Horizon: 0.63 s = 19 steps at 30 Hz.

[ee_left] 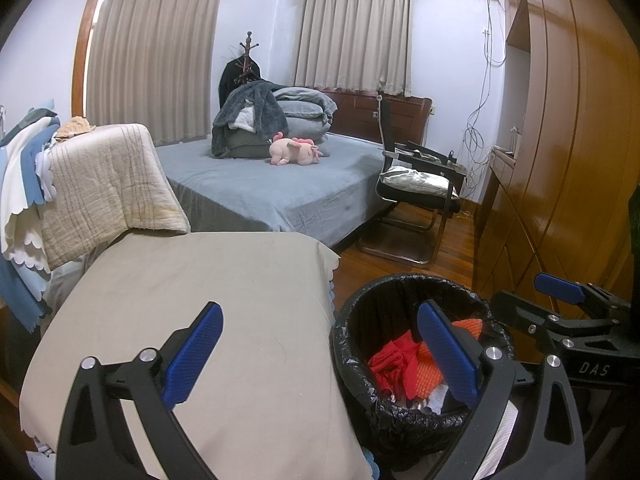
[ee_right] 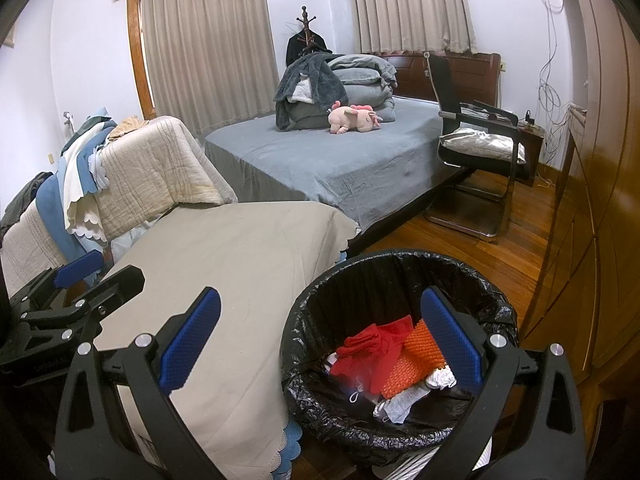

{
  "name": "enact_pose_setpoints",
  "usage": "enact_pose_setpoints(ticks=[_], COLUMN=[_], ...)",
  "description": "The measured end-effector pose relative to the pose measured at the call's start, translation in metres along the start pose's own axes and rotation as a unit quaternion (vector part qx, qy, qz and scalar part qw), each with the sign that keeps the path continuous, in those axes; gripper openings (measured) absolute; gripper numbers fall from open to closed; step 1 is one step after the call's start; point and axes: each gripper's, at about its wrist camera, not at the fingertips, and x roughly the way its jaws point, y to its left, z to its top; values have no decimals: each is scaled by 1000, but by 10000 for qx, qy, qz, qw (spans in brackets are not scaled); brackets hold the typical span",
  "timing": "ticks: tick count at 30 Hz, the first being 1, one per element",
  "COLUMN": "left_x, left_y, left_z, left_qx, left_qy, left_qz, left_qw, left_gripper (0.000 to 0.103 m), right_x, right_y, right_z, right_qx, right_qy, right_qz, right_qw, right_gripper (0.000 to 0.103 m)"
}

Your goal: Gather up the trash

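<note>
- The left gripper [ee_left: 320, 354] is spread wide with nothing between its blue pads [ee_left: 192, 354].
- The right gripper [ee_right: 320, 346] is likewise spread wide and holds nothing.
- In the left wrist view the right gripper shows to the right of the left one and a little ahead of it.
- The bin [ee_right: 496, 312], lined with a black bag, stands on the wooden floor [ee_right: 516, 220]; it sits below and just ahead of the right gripper, mostly under its right finger.
- For the left gripper the bin [ee_left: 352, 320] lies to the right, behind its right finger.
- Inside the bin lie a red crumpled piece [ee_right: 372, 356], an orange netted piece [ee_right: 416, 360] beside it, and white scraps [ee_right: 400, 404] nearer the gripper.
- A table under a beige cloth [ee_left: 220, 280] lies under the left gripper, and to the left of the right gripper; the bin is just beside its edge.
- Far ahead of both grippers are a bed [ee_right: 340, 160] with a pink plush toy [ee_right: 354, 118], and a chair [ee_right: 476, 136] to the right.
</note>
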Motion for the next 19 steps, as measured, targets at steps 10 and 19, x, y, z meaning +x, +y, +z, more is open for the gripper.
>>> enact_pose_setpoints(ticks=[10, 19], left_x=[0, -1], left_y=[0, 1], left_z=[-3, -9], left_qx=[-22, -60], left_qy=[6, 15], left_qz=[8, 38], left_qw=[10000, 10000], left_gripper=[96, 96], right_x=[0, 1], right_y=[-1, 1], right_z=[1, 1], right_qx=[9, -2], right_qy=[5, 17], right_qz=[0, 0], right_qw=[10000, 10000], right_gripper=[97, 97])
